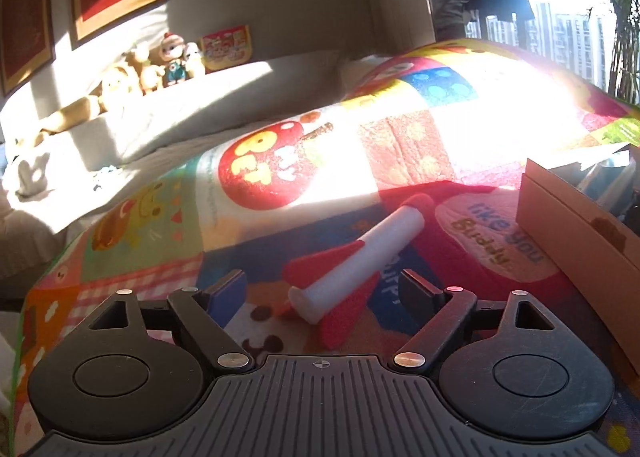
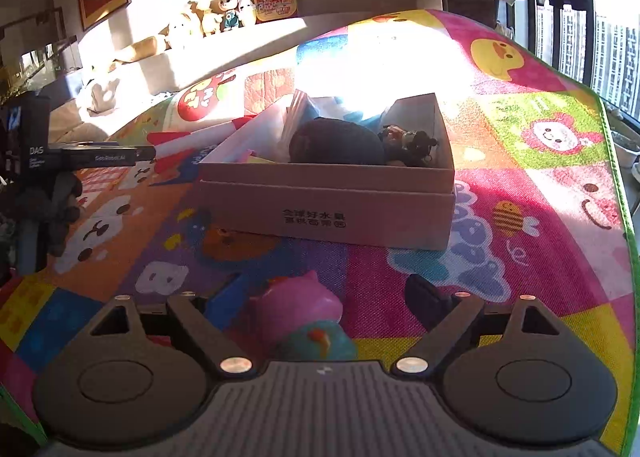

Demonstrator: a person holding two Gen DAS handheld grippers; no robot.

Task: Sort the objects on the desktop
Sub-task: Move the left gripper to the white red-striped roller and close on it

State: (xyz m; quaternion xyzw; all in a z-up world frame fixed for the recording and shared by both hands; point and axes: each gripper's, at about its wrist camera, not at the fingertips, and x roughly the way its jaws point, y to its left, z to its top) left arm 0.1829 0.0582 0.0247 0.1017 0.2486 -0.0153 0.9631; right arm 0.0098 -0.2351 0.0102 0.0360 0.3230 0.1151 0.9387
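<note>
A red and white toy rocket (image 1: pixel 356 253) lies on the colourful play mat (image 1: pixel 160 217). Its tail end sits between the open jaws of my left gripper (image 1: pixel 324 291), which does not grip it. The rocket also shows in the right wrist view (image 2: pixel 188 145), left of the cardboard box (image 2: pixel 332 197). My right gripper (image 2: pixel 324 297) is open over a pink and teal toy (image 2: pixel 304 321) that lies between its jaws; I cannot tell whether the fingers touch it. The box holds a dark round object (image 2: pixel 336 145), a small dark figure (image 2: pixel 412 145) and papers. The left gripper's body (image 2: pixel 80 157) shows at the left.
The box's side (image 1: pixel 580 257) stands close to the right of the left gripper. A sofa (image 1: pixel 180 105) with plush toys (image 1: pixel 172 57) runs along the far wall. Strong sunlight washes out the mat's far half. The mat's green edge (image 2: pixel 616 161) runs at the right, by the window.
</note>
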